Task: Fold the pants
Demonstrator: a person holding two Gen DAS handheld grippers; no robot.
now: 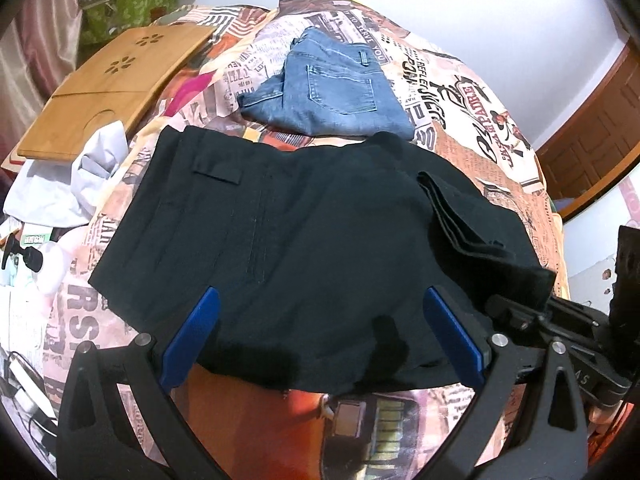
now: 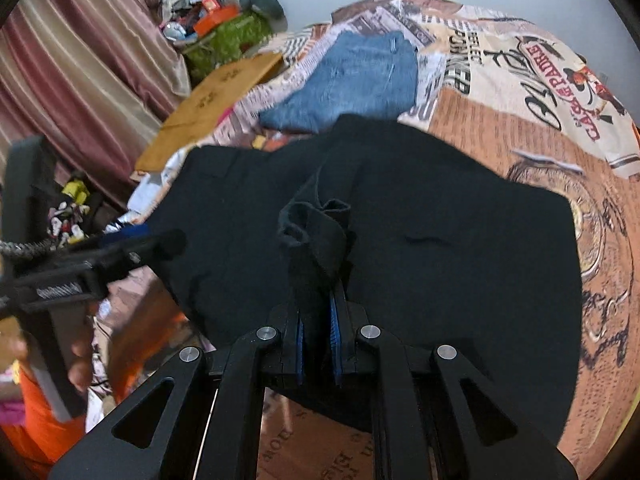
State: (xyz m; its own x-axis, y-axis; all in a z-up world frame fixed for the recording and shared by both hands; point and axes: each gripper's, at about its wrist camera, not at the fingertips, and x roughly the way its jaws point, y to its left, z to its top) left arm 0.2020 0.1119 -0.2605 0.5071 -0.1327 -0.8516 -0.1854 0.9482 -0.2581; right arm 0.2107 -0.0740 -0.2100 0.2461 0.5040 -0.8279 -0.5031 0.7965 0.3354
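The big bed with its printed picture cover (image 1: 472, 92) carried the black cloth pants (image 1: 280, 240) near its front edge. The right gripper (image 2: 318, 316) pinched a folded end; the left gripper (image 1: 320, 336) hung wide open. Next, probably, lay that end flat.

Pants (image 1: 288, 248) on bedspread (image 1: 472, 104) — jeans (image 1: 332, 88) behind, board (image 1: 116, 80) left.

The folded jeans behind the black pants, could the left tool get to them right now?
Probably yes: the left tool is open and empty over the black pants, and nothing stands between it and the jeans.
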